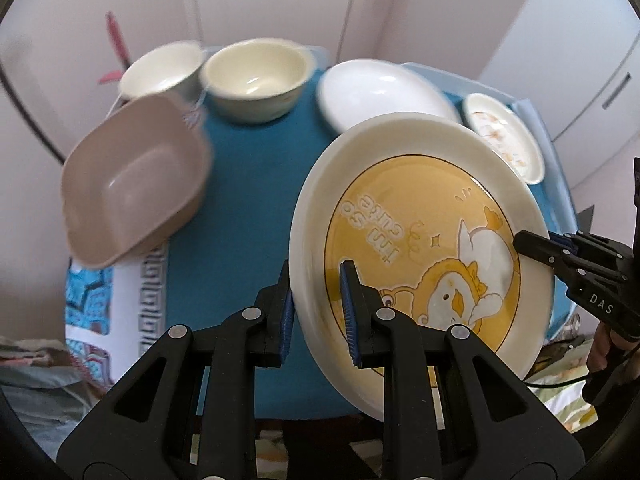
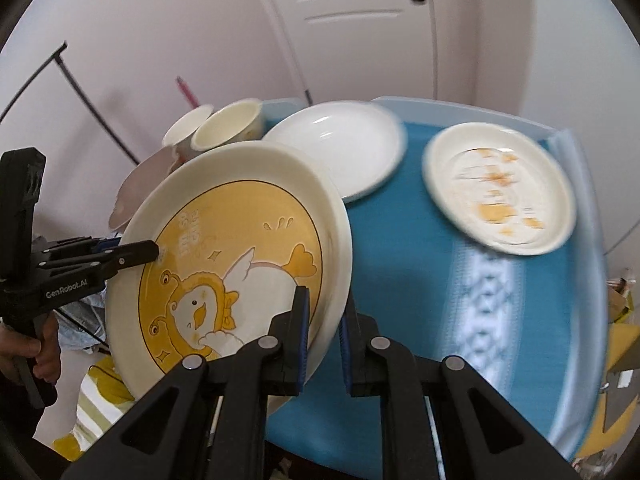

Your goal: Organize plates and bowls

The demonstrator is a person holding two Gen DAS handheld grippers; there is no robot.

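A cream plate with a yellow cartoon duck (image 1: 420, 248) is held tilted above the blue table; it also shows in the right wrist view (image 2: 240, 248). My left gripper (image 1: 318, 312) is shut on its near rim. My right gripper (image 2: 324, 332) is shut on the opposite rim and shows at the right of the left wrist view (image 1: 536, 246). On the table stand a white plate (image 2: 344, 144), a small cream plate with orange marks (image 2: 500, 184), a cream bowl (image 1: 256, 76), a white bowl (image 1: 160, 68) and a brown square bowl (image 1: 132, 180).
The blue cloth (image 1: 248, 200) covers a small table with a pale blue raised rim (image 2: 568, 148). White doors and wall stand behind. A pink object (image 1: 116, 48) stands behind the bowls. Patterned fabric lies below the table.
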